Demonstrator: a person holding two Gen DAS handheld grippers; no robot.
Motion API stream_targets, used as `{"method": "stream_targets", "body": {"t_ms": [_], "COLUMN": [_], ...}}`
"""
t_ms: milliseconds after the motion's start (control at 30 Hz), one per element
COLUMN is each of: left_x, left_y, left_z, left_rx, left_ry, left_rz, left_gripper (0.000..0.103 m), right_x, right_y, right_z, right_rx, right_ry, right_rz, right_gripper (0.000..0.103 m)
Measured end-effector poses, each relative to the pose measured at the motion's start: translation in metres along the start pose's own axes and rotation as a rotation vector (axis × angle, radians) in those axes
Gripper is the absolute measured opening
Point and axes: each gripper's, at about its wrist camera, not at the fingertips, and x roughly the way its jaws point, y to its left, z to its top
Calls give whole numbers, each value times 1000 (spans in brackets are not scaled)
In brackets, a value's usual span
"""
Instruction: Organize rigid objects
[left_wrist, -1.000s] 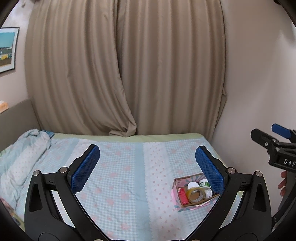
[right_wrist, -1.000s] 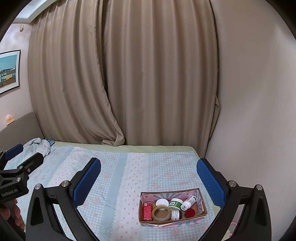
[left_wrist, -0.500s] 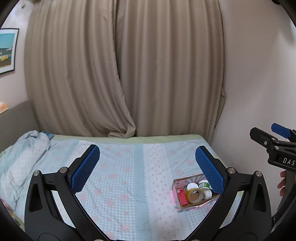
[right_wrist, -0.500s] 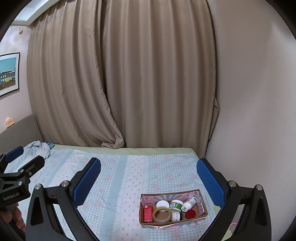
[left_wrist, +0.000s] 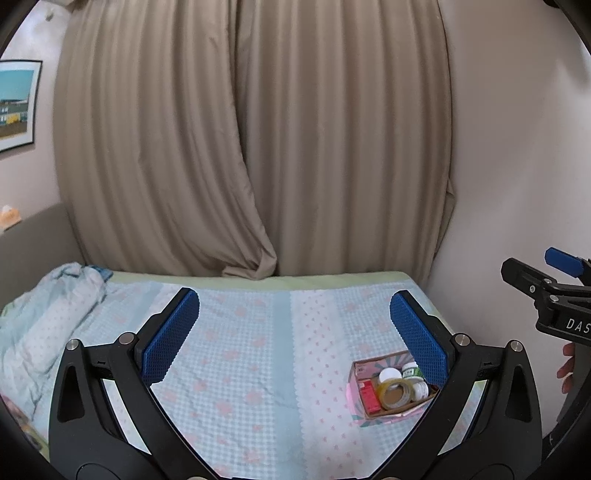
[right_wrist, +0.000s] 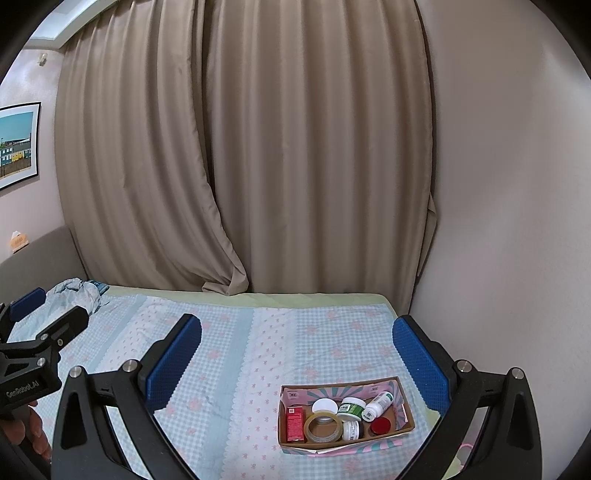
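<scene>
Grippers first: the left gripper (left_wrist: 295, 325) and right gripper (right_wrist: 297, 349), both black with blue pads, hang spread wide above the bed, holding nothing. Past them, a shallow brown cardboard box (right_wrist: 404, 408) sits near the right edge of the blue-and-pink checked bedspread (right_wrist: 236, 354), packed with a tape roll (right_wrist: 323, 426), red carton (right_wrist: 294, 422), little white jars. Beige curtains (right_wrist: 295, 147) hang behind the far edge.

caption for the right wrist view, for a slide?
Open right hand-held gripper above a bed, facing a cardboard box holding a tape roll, jars and a red carton.
</scene>
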Motion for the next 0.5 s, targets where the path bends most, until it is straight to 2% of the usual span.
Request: {"method": "stream_targets", "body": {"t_ms": [67,167,333,500], "left_x": [-1,-1,4,10], "left_y": [1,4,4,4], "left_z": [2,2,2,0], "left_rx": [-5,-25,-30,-26], "left_ry": [-7,-17,-9,5], "left_rz": [-2,-54,-26,-52], "left_gripper": [103,103,103,103], "right_x": [0,1,2,4], "right_y": [0,-1,-1,0], "right_z": [0,0,0,2], "right_rx": [-1,0,-2,-4], "right_ry": [0,1,6,19], "right_rz": [1,1,0,1], "right_gripper": [103,103,103,103]}}
